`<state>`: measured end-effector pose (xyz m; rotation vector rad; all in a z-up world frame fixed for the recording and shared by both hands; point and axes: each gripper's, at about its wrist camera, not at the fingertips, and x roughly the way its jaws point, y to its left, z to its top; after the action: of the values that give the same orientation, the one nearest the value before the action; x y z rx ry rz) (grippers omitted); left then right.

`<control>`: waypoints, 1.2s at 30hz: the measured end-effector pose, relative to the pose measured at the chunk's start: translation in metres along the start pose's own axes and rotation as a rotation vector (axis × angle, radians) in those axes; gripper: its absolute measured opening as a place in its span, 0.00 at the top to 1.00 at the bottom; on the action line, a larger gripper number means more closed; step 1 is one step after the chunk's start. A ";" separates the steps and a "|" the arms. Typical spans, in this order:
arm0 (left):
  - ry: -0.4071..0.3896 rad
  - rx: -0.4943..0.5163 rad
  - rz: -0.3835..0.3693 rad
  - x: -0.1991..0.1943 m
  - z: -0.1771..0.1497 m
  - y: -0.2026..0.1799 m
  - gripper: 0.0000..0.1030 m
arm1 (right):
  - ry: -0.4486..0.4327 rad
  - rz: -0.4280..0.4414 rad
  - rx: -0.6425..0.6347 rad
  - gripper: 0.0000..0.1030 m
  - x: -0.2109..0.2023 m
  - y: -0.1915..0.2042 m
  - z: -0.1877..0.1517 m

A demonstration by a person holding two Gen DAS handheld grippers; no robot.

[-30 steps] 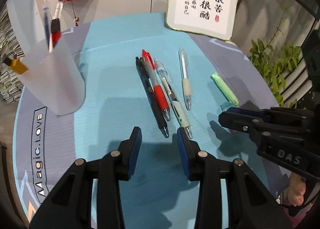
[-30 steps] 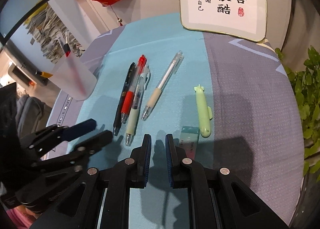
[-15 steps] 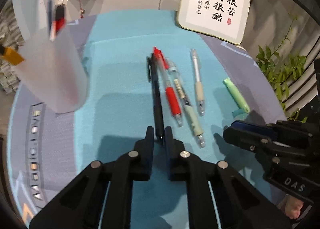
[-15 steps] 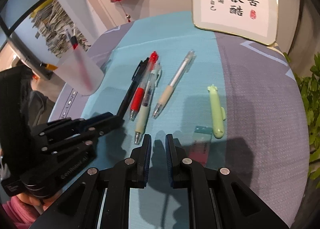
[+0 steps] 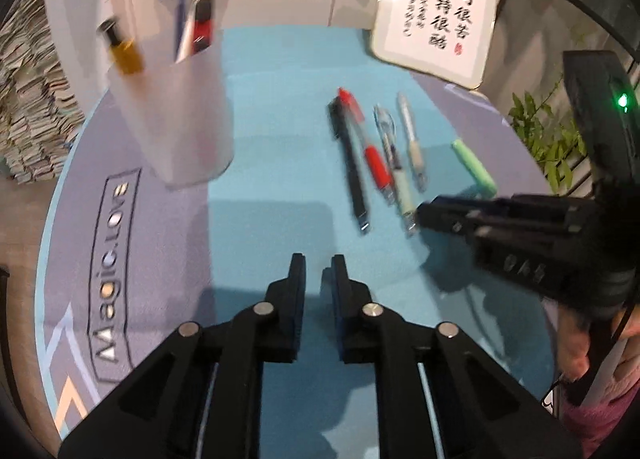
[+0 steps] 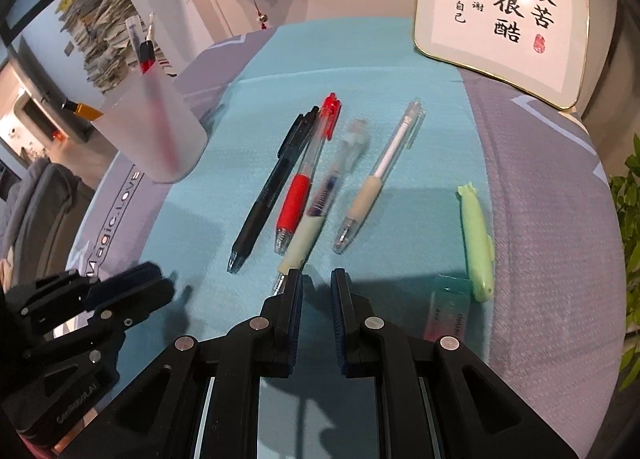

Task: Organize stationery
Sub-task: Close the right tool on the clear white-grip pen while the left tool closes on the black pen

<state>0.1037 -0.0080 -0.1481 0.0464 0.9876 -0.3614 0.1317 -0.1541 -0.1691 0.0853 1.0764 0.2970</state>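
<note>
Your left gripper (image 5: 319, 263) hangs over the teal mat (image 5: 272, 163) with its jaws narrow but opening, and nothing lies between them. From those fingertips, the black pen (image 5: 352, 169) lies toward one o'clock, its tip nearest you and just ahead of the jaws, not touching them. The red pen (image 5: 370, 147) lies right beside it, then the pale-green-grip pen (image 5: 394, 167) and the beige-grip pen (image 5: 412, 139), all fanned out toward one and two o'clock. The green highlighter (image 5: 474, 167) sits further round at two o'clock. The frosted pen cup (image 5: 180, 115) stands upright at eleven o'clock, well apart from the loose pens, with several pens already in it.

Your right gripper (image 6: 316, 277) has its jaws nearly closed with only a slim gap, and nothing is held in that gap. In the right wrist view, the tip of the pale-green-grip pen (image 6: 306, 237) ends just outside the left finger (image 6: 294, 299), at about eleven o'clock; whether it touches the finger you cannot tell. The black pen (image 6: 272, 195) and red pen (image 6: 304, 183) lie at eleven o'clock, the beige-grip pen (image 6: 376, 187) at one o'clock. The eraser (image 6: 450, 311) lies at three o'clock, close beside the right finger, with the green highlighter (image 6: 476, 243) at two o'clock touching its far corner.
</note>
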 end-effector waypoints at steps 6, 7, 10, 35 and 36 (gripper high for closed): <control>-0.002 0.044 -0.003 0.010 0.008 -0.011 0.75 | 0.010 0.062 0.047 0.87 -0.003 -0.004 -0.002; 0.003 0.043 -0.008 0.013 0.009 -0.012 0.75 | 0.010 0.065 0.054 0.87 -0.003 -0.004 -0.001; 0.012 0.042 -0.017 0.019 0.012 -0.014 0.75 | 0.010 0.047 0.069 0.87 0.001 -0.002 0.003; 0.026 0.064 0.003 -0.004 -0.010 0.003 0.92 | 0.059 0.061 0.064 0.91 0.001 0.014 0.013; 0.026 0.065 0.003 -0.007 -0.013 0.004 0.92 | 0.063 0.060 0.048 0.91 -0.004 0.013 0.009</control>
<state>0.0915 0.0006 -0.1501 0.1117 1.0009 -0.3915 0.1353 -0.1419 -0.1588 0.1516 1.1446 0.3294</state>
